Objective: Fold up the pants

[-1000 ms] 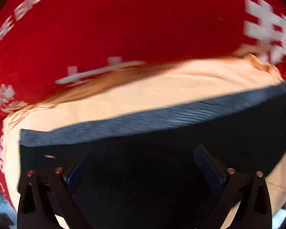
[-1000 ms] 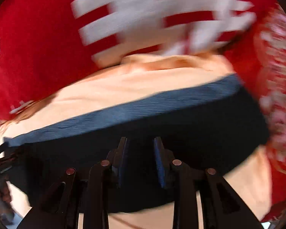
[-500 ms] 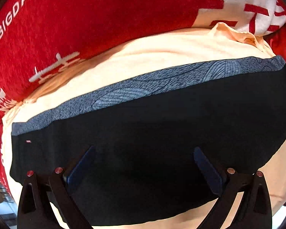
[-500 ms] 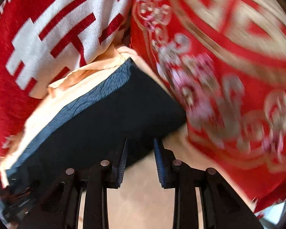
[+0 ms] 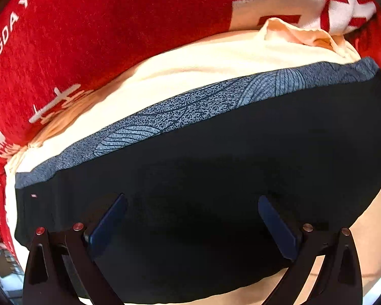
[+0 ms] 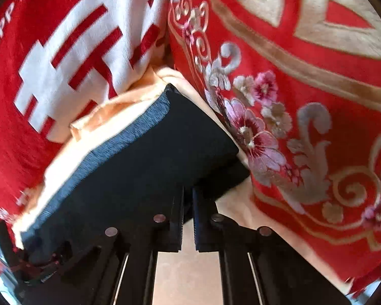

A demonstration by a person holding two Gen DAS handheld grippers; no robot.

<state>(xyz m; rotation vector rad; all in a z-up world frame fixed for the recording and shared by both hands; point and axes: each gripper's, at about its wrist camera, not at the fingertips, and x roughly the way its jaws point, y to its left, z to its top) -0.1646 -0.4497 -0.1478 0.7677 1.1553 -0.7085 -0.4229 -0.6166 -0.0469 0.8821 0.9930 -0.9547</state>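
Pants (image 5: 216, 190), black with a grey patterned waistband (image 5: 190, 106), lie folded on a cream cloth (image 5: 190, 66) over red blankets. The left gripper (image 5: 193, 218) hovers above the dark fabric with its fingers wide apart and nothing between them. At the pants' right corner, the right gripper (image 6: 188, 198) has just closed; its fingers stand together, pinching the fabric's edge.

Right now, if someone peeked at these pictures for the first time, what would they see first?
Probably the black pants with a speckled grey waistband, filling the middle of the left view on a cream cloth. Around it lie bright red blankets: one with big white letters, one with pink flowers at the right of the right view.
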